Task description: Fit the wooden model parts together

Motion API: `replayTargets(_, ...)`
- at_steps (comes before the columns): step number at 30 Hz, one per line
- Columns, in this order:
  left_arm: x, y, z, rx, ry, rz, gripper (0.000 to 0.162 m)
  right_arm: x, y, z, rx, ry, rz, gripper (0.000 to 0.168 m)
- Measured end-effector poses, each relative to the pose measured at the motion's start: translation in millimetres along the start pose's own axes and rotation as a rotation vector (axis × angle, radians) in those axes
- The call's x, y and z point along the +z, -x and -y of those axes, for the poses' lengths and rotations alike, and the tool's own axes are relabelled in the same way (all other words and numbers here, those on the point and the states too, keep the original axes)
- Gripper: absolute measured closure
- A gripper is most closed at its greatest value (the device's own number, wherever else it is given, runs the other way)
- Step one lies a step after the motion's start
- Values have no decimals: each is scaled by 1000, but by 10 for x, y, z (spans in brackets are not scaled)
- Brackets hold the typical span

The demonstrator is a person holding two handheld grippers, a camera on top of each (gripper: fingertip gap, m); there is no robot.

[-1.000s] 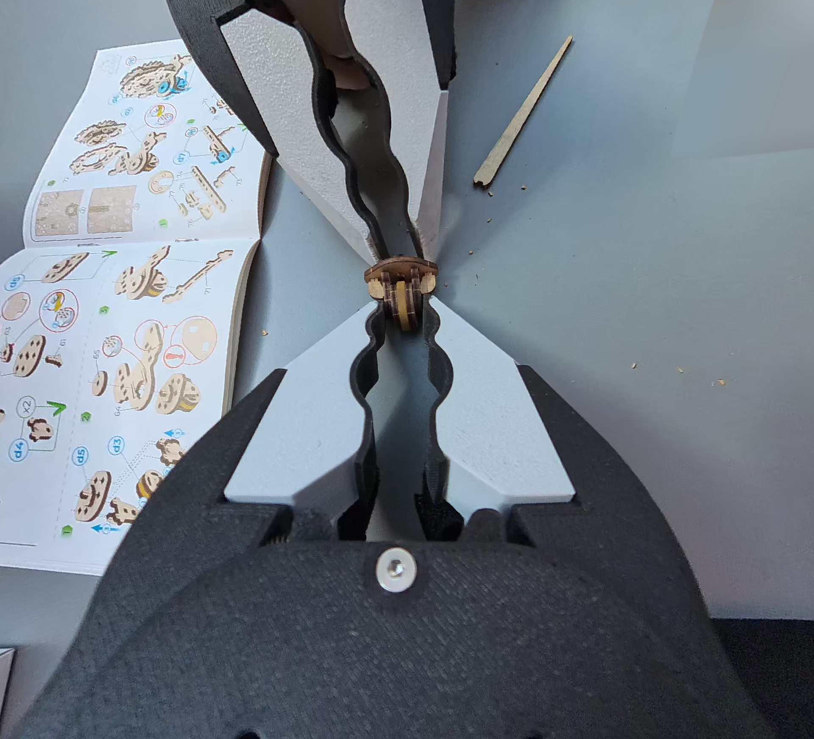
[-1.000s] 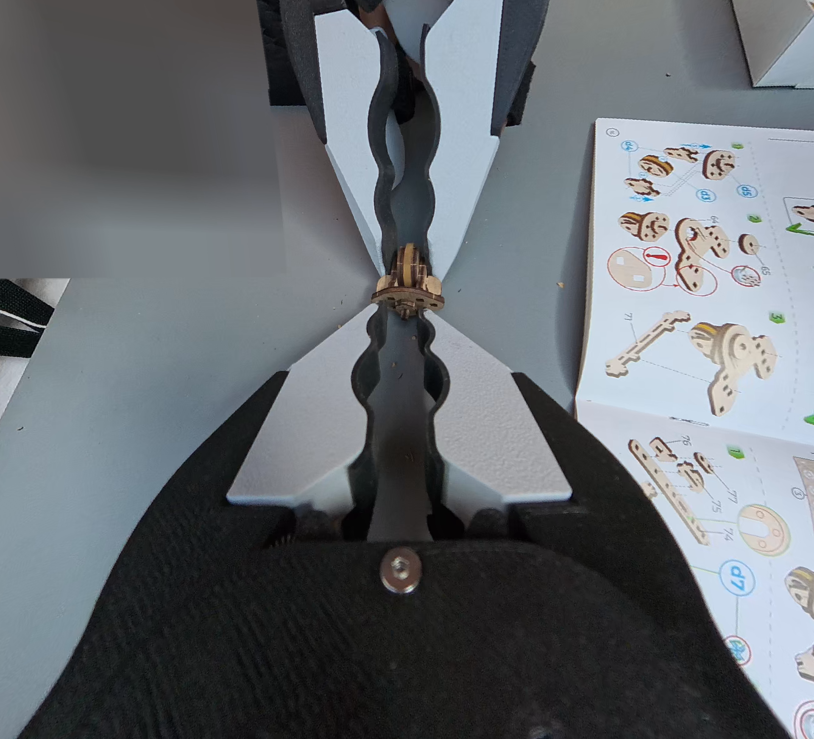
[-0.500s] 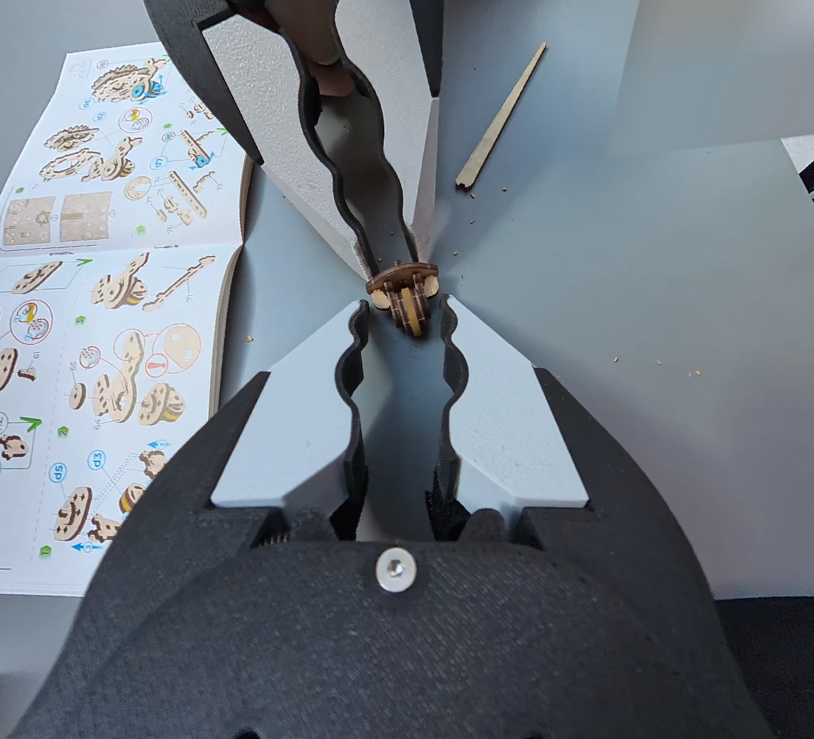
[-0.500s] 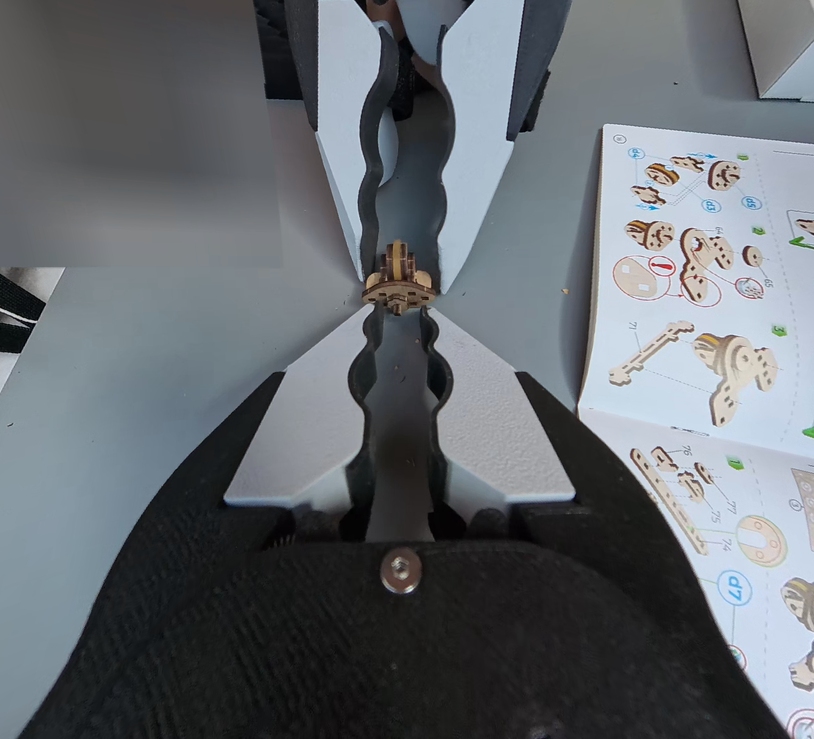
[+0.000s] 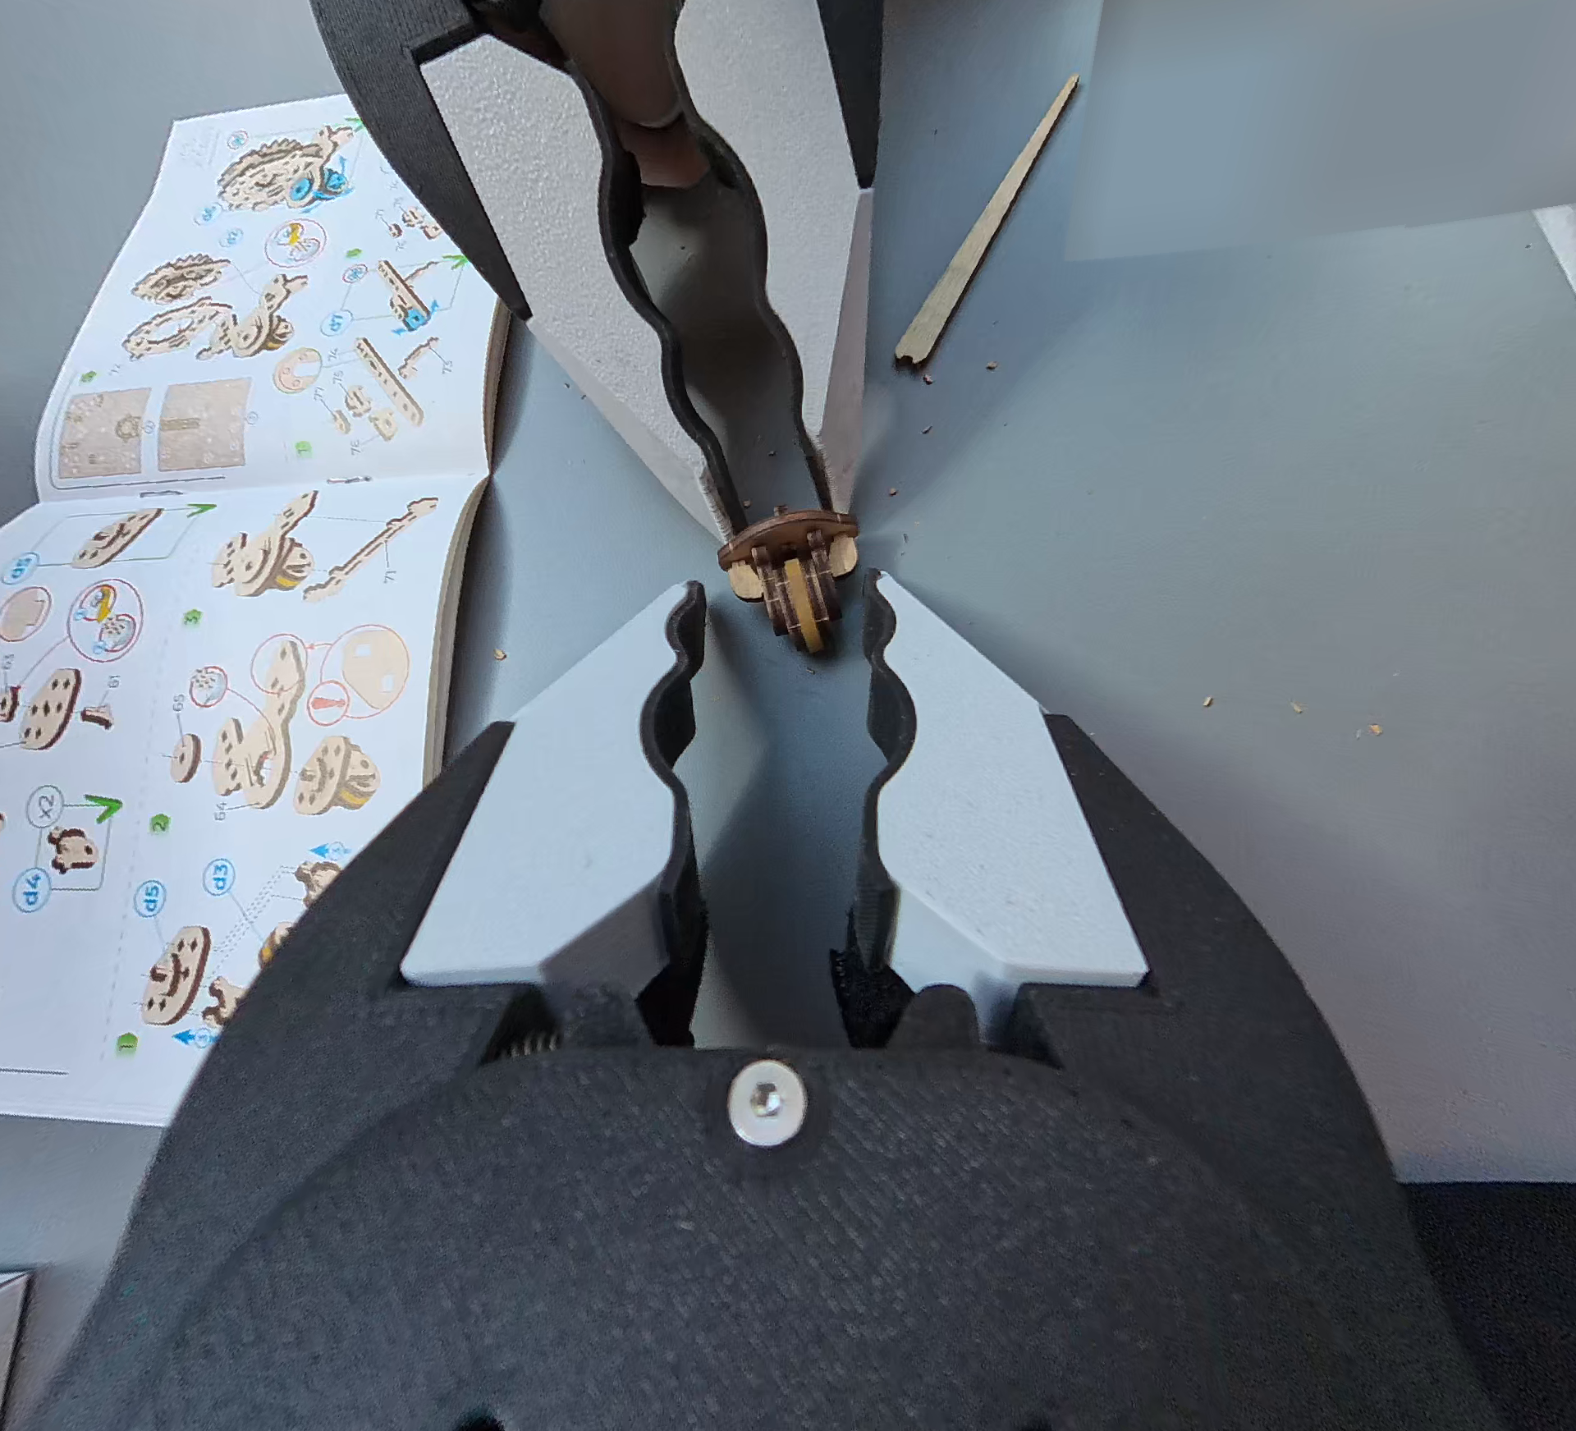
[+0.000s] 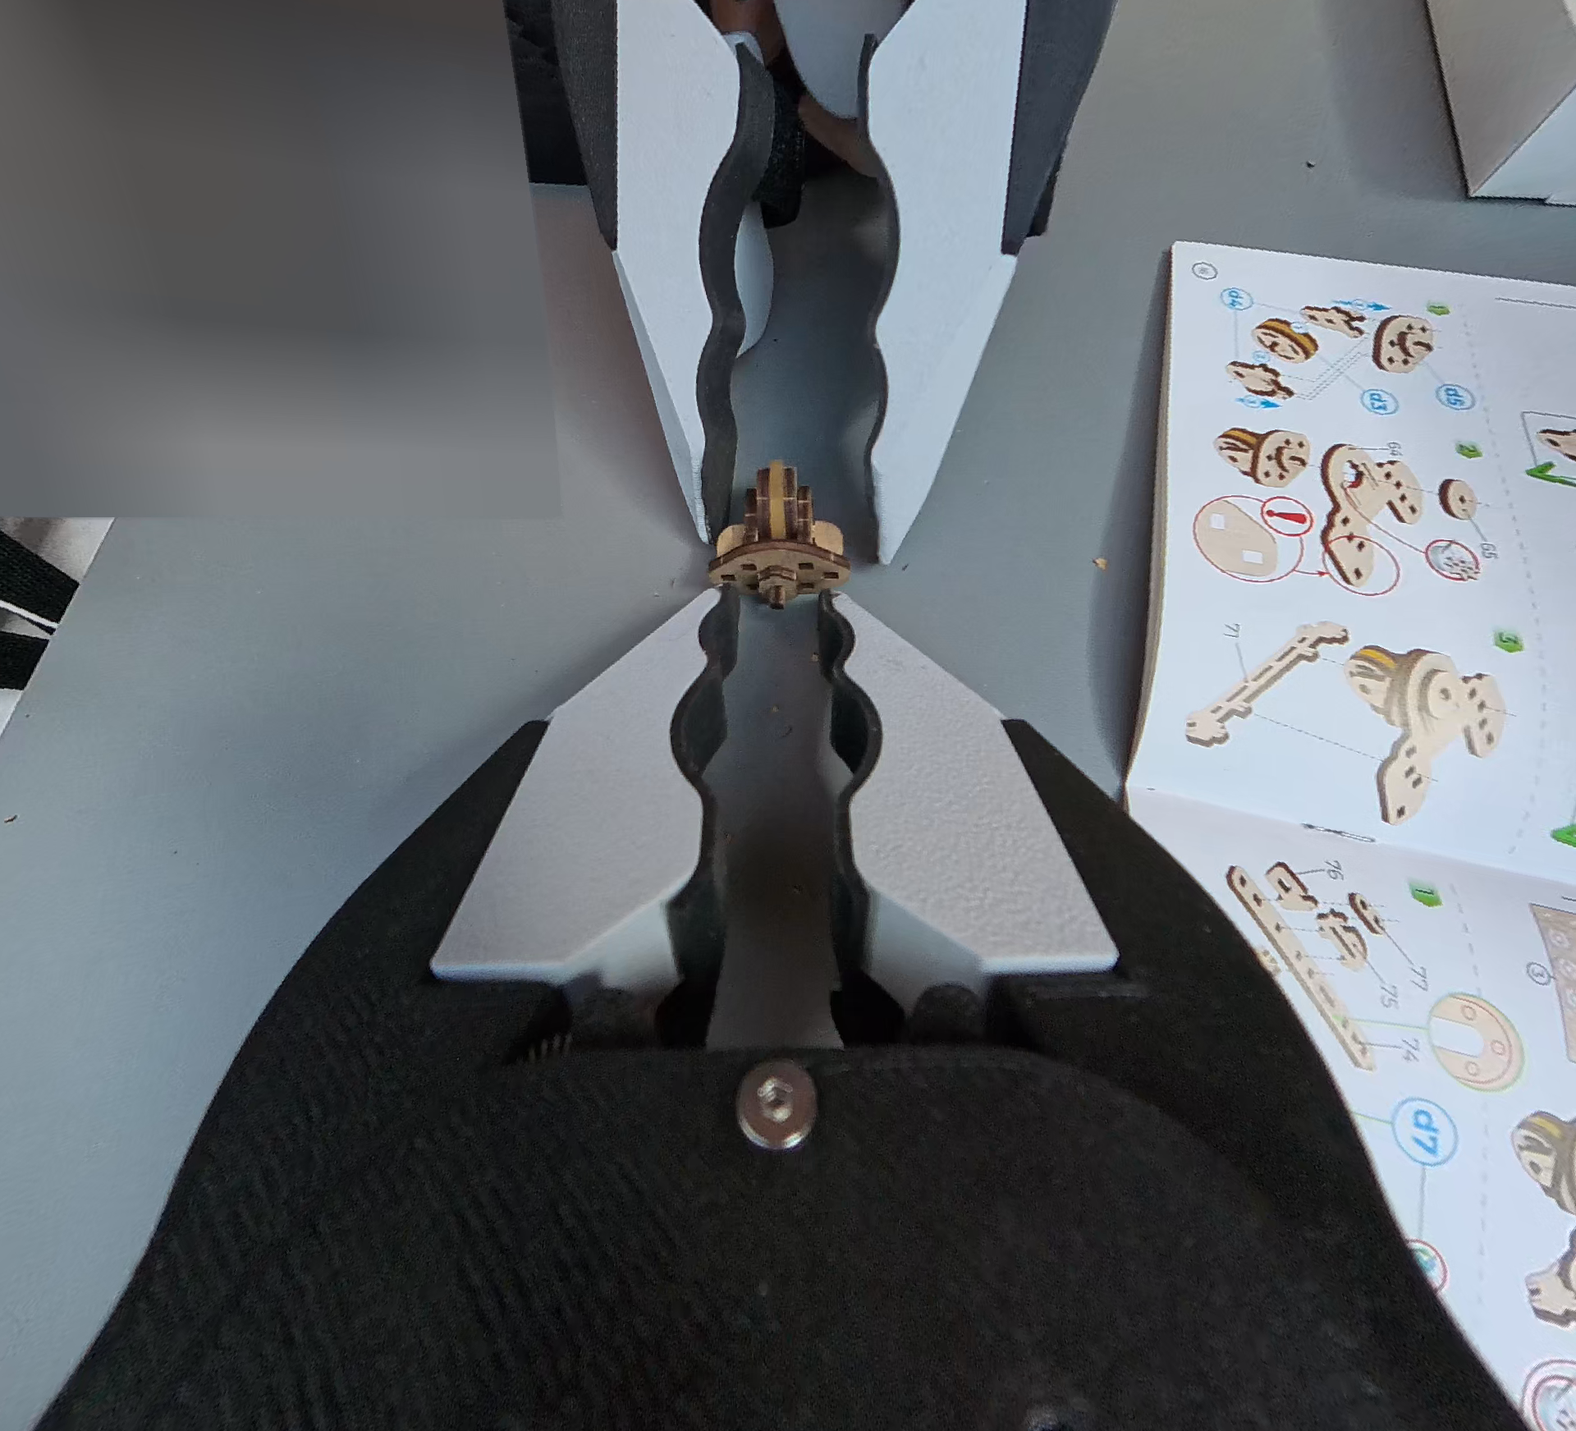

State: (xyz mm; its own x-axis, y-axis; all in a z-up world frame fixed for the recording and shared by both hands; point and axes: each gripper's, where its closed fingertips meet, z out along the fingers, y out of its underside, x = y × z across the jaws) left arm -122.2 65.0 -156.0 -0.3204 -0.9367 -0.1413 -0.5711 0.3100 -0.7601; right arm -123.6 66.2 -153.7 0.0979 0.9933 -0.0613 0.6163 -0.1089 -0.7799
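Observation:
A small wooden assembly [image 5: 789, 567], a flat disc with stacked toothed pieces standing out of it, hangs above the grey table between the two grippers. My right gripper [image 6: 778, 601] is shut on the disc side of the assembly [image 6: 780, 550]; in the left wrist view it reaches in from the top [image 5: 774, 507]. My left gripper [image 5: 785, 592] is open, its fingertips [image 5: 874, 597] standing either side of the toothed end without gripping it. In the right wrist view the left gripper [image 6: 797, 537] faces me from the top, jaws apart.
An open instruction booklet [image 5: 213, 622] lies flat on the table, at the right in the right wrist view [image 6: 1364, 622]. A thin wooden stick [image 5: 989, 221] lies beyond the grippers. A white box [image 6: 1492, 25] stands at the far right. Wood crumbs dot the table [image 5: 1279, 537]. Both grippers' tips are close together, under 4 cm apart. From the right gripper's tips to the thin wooden stick [image 5: 989, 221] is close to 10 cm.
My left gripper has opened and let go of the toothed end of the assembly. My right gripper keeps its hold on the assembly, which stays in the air.

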Motion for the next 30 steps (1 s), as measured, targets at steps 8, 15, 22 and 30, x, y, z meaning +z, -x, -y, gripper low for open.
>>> replayTargets(8,-18,64,24,-150,66,35,113,-2,8,-5,-8,2,3,151)
replayTargets(15,6,-25,-5,-191,118,13,125,-1,15,-6,-24,2,-4,150)
replayTargets(22,13,-31,-6,-176,112,13,135,11,28,8,-35,-1,3,150)
replayTargets(30,32,-21,2,-142,110,29,134,38,25,31,-63,6,-1,153)
